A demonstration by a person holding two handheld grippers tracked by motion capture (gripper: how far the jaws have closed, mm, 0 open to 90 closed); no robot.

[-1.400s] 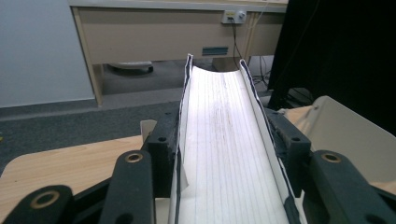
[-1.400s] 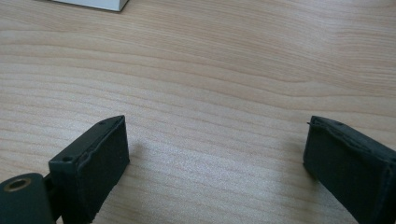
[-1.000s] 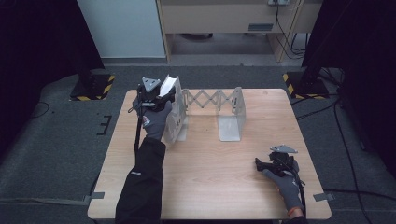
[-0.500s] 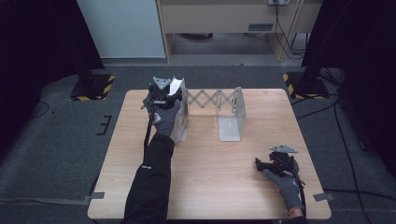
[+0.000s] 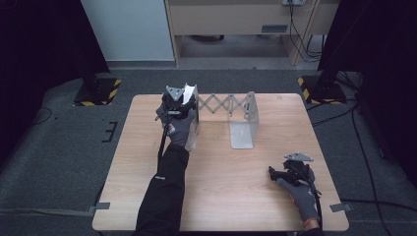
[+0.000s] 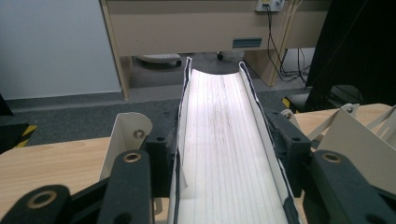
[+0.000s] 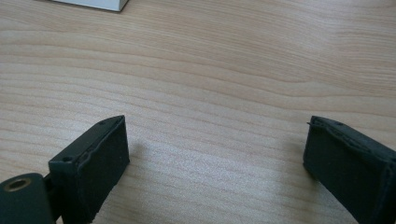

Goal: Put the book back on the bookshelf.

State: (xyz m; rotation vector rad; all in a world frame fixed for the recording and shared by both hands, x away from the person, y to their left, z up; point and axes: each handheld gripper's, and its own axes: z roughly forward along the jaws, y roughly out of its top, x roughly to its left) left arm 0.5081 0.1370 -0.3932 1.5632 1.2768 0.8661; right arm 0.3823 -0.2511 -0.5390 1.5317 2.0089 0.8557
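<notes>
A book [image 6: 229, 154], page edges up, is clamped between the closed jaws of the left gripper [image 5: 176, 105] at the left end plate of the expanding metal book rack [image 5: 243, 120], near the far edge of the wooden table [image 5: 221, 196]. The right gripper [image 5: 290, 172] is held wide open and empty, low over the near right corner.

Book [image 6: 229, 154]: white page edges, dark covers, closed, fore-edge up.
Place: worktop's 11 o'clock, at the extending rack's [image 5: 223, 104] left end-plate.
</notes>
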